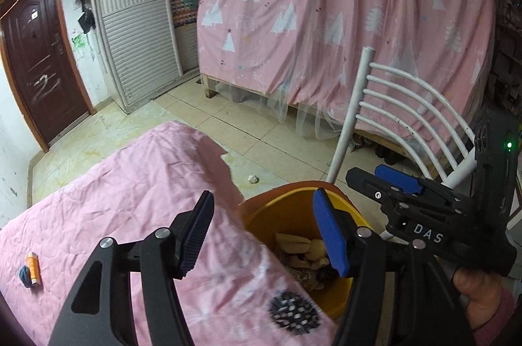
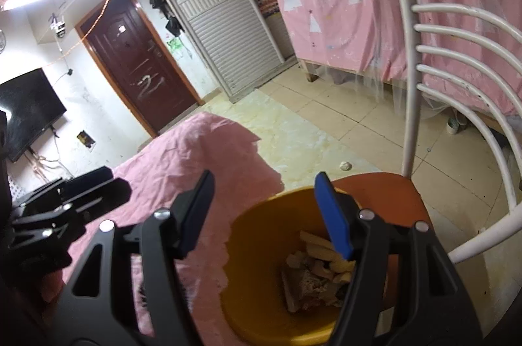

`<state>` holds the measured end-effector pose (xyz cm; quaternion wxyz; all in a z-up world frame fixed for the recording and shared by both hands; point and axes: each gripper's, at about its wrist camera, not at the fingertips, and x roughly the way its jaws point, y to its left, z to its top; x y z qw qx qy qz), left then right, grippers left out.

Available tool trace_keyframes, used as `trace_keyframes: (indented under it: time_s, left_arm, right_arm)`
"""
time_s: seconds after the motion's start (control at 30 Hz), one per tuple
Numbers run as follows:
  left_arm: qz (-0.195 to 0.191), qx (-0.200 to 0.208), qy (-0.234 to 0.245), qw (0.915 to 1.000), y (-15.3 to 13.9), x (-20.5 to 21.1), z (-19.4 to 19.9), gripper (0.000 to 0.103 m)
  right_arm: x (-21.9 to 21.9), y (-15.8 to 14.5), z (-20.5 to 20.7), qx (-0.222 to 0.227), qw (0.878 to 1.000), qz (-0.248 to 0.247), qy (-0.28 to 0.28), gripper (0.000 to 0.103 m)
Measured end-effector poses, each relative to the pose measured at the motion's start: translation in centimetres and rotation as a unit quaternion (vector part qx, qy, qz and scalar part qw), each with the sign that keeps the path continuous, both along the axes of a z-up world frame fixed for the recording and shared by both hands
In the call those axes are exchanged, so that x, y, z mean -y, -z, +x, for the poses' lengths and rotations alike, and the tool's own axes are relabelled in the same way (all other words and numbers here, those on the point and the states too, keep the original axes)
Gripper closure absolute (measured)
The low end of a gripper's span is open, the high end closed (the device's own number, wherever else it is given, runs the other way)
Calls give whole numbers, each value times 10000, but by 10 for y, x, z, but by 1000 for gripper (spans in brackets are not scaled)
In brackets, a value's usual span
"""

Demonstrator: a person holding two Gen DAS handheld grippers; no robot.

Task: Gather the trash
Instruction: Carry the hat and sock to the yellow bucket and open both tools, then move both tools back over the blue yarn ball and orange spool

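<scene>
Yellow bin (image 2: 261, 248) sits on the chair (image 2: 391, 189), holding scraps. Your left gripper (image 1: 261, 228) and right gripper (image 2: 266, 215) hang above it, jaws apart and empty, suggesting a drop.

A lived-in bedroom in a home. At twelve o'clock a wooden bed frame is screened by a pink curtain (image 1: 342, 16) printed with white trees. A dark red entry door (image 2: 137, 59) stands at ten o'clock beside a slatted white wardrobe (image 1: 137, 20). A wall-mounted television (image 2: 26, 111) (screen dark) hangs at nine o'clock, a white metal chair (image 2: 456, 78) at three o'clock, all on a beige tile floor (image 1: 261, 130).
</scene>
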<state>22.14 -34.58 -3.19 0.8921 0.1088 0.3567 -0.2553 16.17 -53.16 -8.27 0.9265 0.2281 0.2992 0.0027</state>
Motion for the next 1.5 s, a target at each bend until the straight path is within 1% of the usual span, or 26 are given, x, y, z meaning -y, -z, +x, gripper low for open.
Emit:
trace_keyframes:
  time_s: [0.17,0.4,0.43,0.47,0.77,0.97,1.1,1.37,1.47,1.5]
  left_arm:
    - [-115,113,-316,9994,-8,-38,5,49]
    - [-284,98,-902,9955,-11,-108,21,49]
    - [-294,111,-976,9947,-11,-117,23,49]
    - [-307,127,-1050,9939,-11,-127,24,49]
    - [-360,168,-1686,9849,-13,-211,35,49]
    - [-428,52,-2095,9769,-4,-264,39,49]
    - [-441,-25,-2325,9716,1,-291,42,49]
    - [-447,-171,-2688,9620,18,-334,46,49]
    - [-422,-236,-2792,9590,25,-346,48,49]
    - [-408,-258,-2820,9582,28,-349,49,49]
  right_arm:
    - [-32,-10,15,-5,9995,-154,-291,41]
    - [-95,-24,43,4,9956,-409,-844,41]
    - [-105,-26,47,5,9946,-446,-933,39]
    - [-112,-27,49,6,9939,-470,-996,36]
    - [-192,-35,74,-22,9831,-731,-1678,36]
    - [-236,-33,86,-78,9746,-863,-2065,36]
    - [-266,-33,92,-118,9679,-939,-2329,36]
    - [-307,-31,95,-163,9576,-1097,-2659,36]
    - [-318,-31,97,-179,9551,-1127,-2736,30]
    - [-324,-29,99,-190,9538,-1143,-2771,30]
